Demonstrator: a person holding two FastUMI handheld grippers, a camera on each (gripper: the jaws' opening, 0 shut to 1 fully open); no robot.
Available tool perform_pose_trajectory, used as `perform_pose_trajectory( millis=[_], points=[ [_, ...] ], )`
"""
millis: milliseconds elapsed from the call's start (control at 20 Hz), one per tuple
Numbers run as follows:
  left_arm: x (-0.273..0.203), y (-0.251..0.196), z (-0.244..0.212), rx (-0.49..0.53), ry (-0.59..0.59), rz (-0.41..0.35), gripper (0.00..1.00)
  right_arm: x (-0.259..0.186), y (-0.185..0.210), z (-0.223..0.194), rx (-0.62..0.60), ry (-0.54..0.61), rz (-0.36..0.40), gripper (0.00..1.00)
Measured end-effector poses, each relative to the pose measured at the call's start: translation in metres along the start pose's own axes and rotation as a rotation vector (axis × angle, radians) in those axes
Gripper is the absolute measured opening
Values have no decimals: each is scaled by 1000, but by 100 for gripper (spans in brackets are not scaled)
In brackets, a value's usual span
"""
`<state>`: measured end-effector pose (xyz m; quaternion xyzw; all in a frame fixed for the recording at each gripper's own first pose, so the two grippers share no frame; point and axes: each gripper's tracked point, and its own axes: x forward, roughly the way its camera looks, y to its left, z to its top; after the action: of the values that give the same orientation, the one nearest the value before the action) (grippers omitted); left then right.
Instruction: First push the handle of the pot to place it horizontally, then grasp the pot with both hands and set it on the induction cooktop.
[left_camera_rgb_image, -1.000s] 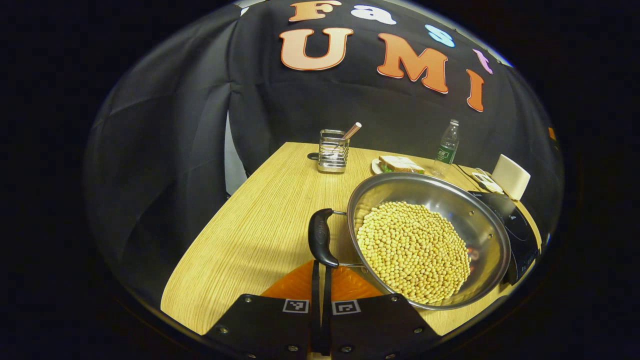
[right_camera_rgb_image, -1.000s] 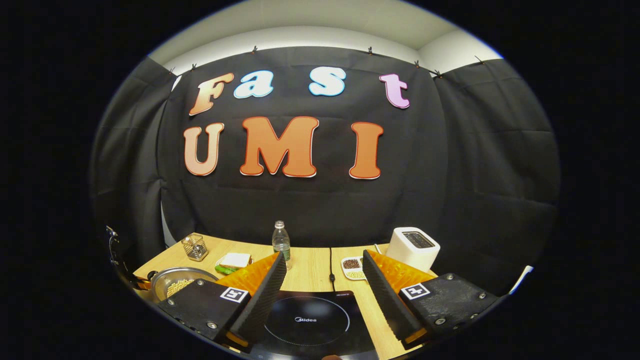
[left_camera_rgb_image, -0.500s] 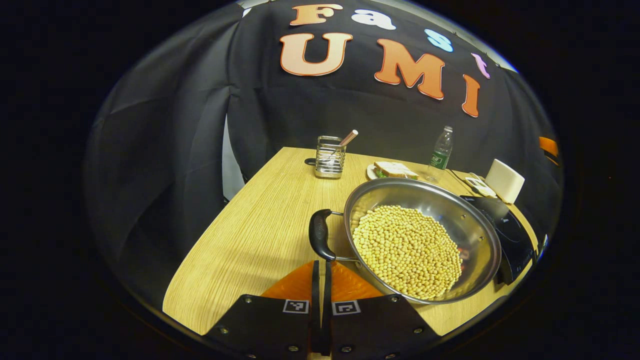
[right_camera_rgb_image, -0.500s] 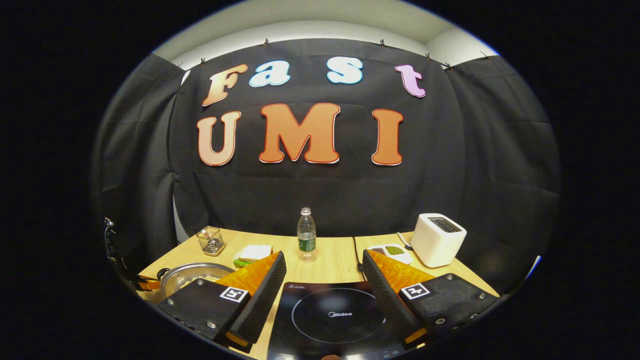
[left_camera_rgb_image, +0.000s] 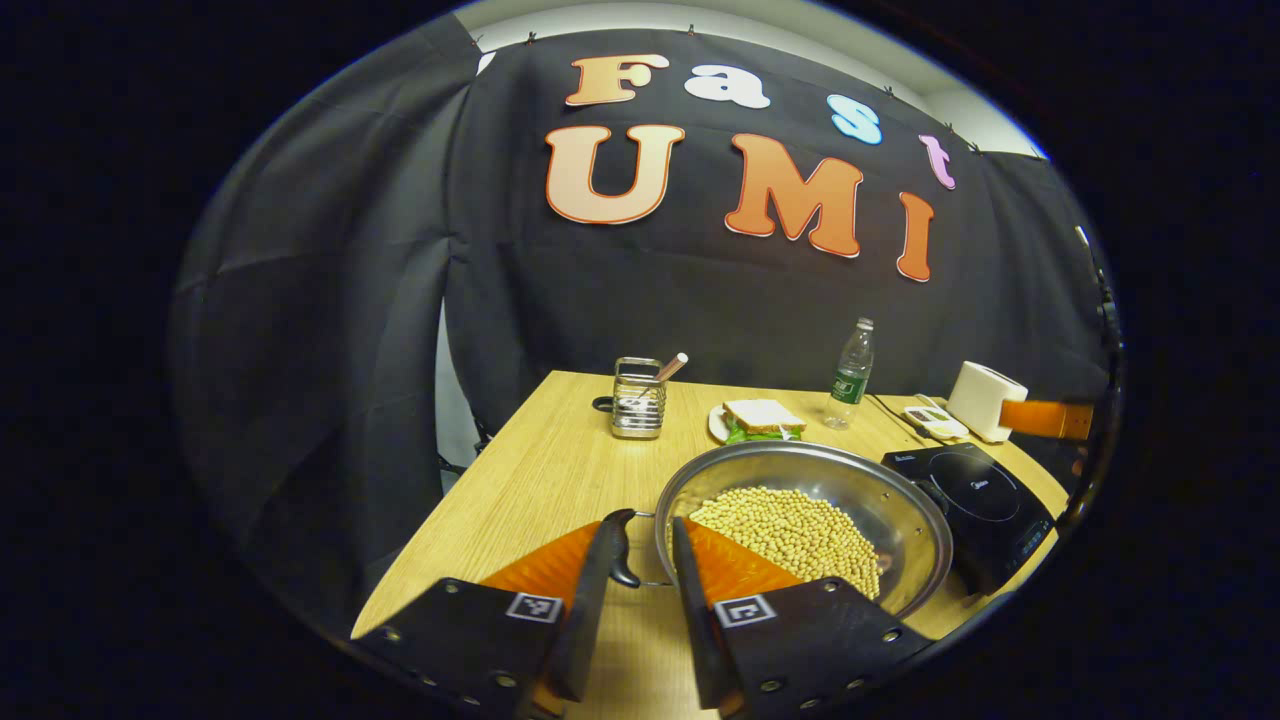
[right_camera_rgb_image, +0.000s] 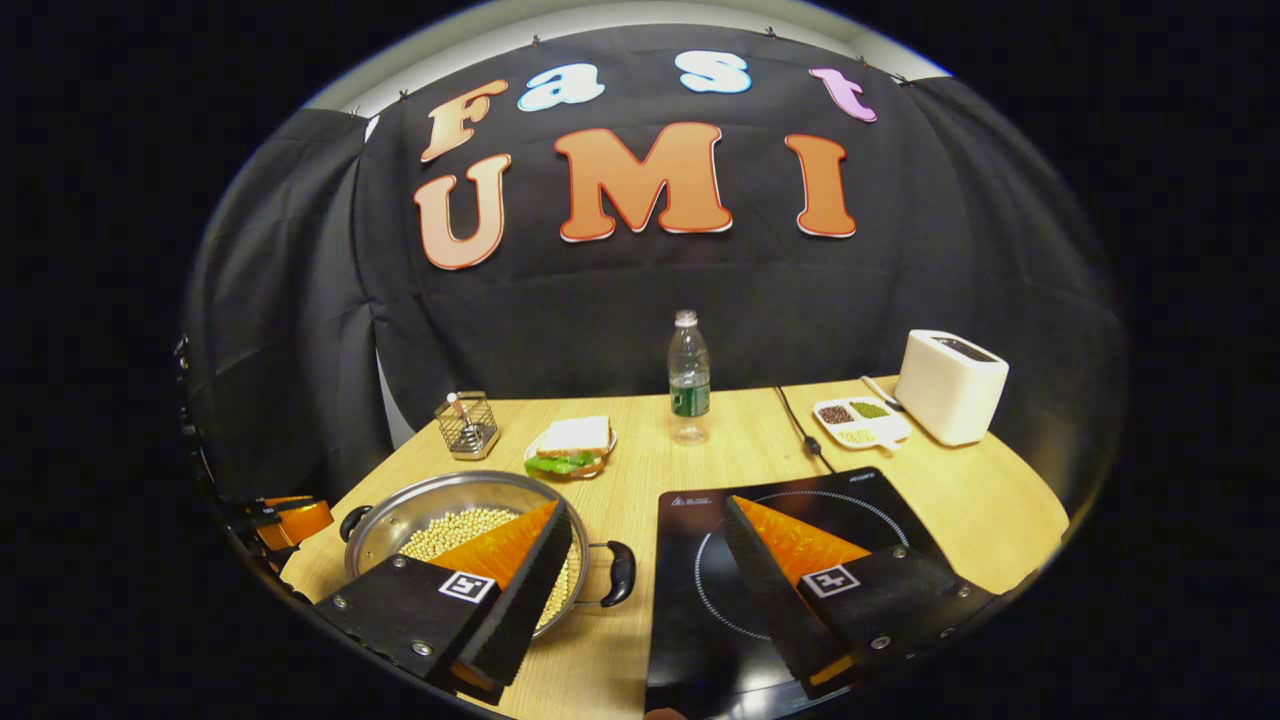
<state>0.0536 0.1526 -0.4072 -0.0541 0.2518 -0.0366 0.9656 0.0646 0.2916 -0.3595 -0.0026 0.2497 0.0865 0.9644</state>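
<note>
the left gripper (left_camera_rgb_image: 640, 545) has its fingers spread, one on each side of the pot's near handle (left_camera_rgb_image: 620, 548) in the left gripper view; the handle sits in the gap and i cannot tell whether either finger touches it. the right gripper (right_camera_rgb_image: 650, 525) is spread wide too, holding nothing. in the right gripper view its left finger lies over the pot (right_camera_rgb_image: 400, 510) and its right finger over the induction cooktop (right_camera_rgb_image: 690, 590), with the pot's other black handle (right_camera_rgb_image: 620, 572) showing in the gap between them.

the pot, a shiny steel pan full of pale soybeans (right_camera_rgb_image: 455, 525), sits on the wooden table (right_camera_rgb_image: 740, 440), just left of the black cooktop and not on it. both its handles look level with the rim.

farther back on the table stand a wire holder (right_camera_rgb_image: 467, 425) at the left, a sandwich on a small plate (right_camera_rgb_image: 570, 445) behind the pot, a clear water bottle (right_camera_rgb_image: 688, 375) in the middle, a white divided dish (right_camera_rgb_image: 860, 420) with small portions of grains, and a white toaster (right_camera_rgb_image: 950, 385) at the far right. a dark cord (right_camera_rgb_image: 800, 430) runs from the cooktop toward the far edge.
</note>
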Motion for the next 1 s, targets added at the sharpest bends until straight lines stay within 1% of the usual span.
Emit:
perform_pose_trajectory(
  millis=[50,100,150,200,250,450,600,650,750,800,850,900,950,1000],
  points=[
    [7,1,-1,10,10,0,51,8,5,-10,-7,19,-4,96],
    [16,1,-3,16,23,0,56,15,10,-19,-11,38,-10,96],
    [23,4,-8,19,40,5,72,22,14,-28,-17,59,-14,96],
    [29,9,-14,15,64,24,77,27,17,-37,-29,79,-21,96],
    [35,12,-21,12,91,30,78,33,18,-45,-40,98,-32,96],
    [50,12,-39,-39,141,-5,78,55,17,-70,-49,176,-51,96],
    [55,6,-45,-53,155,-33,78,65,24,-81,-46,215,-32,96],
    [57,7,-46,-53,157,-36,78,64,24,-75,-48,190,-34,96],
    [59,6,-48,-59,161,-42,78,67,35,-81,-24,211,4,95],
    [60,7,-51,-57,170,-36,79,68,33,-87,-34,227,-13,88],
    [59,14,-53,-46,179,-9,77,69,27,-83,-59,212,-36,86],
    [61,17,-53,-53,174,-8,71,72,27,-86,-60,219,-40,76],
    [62,16,-51,-57,171,-3,60,68,26,-83,-49,212,-40,67],
    [58,14,-54,-60,191,3,54,70,29,-85,-42,216,-37,65]
  ],
)
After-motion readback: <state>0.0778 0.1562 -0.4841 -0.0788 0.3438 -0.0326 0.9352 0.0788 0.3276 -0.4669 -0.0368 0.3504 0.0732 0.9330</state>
